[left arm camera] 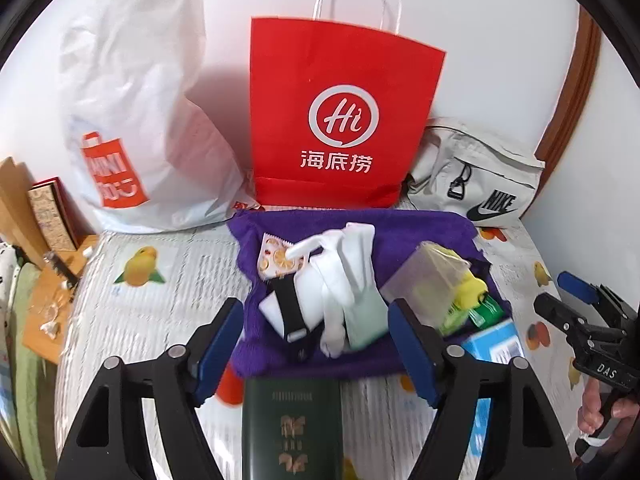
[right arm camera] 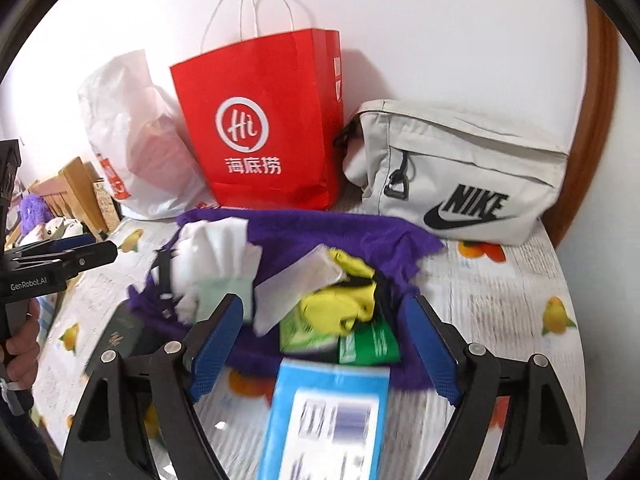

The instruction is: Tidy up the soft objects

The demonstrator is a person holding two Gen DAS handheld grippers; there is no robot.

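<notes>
Two hand-held grippers (left arm camera: 316, 344) (right arm camera: 326, 348) spread, empty; one purple towel (left arm camera: 420, 236), three bags

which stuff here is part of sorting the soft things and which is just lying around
Part of the job:
purple towel
white cloth
yellow cloth
left gripper, open
right gripper, open

Just lying about:
red Haidilao paper bag
white Miniso plastic bag
grey Nike bag
dark green booklet
blue box
green packets
</notes>
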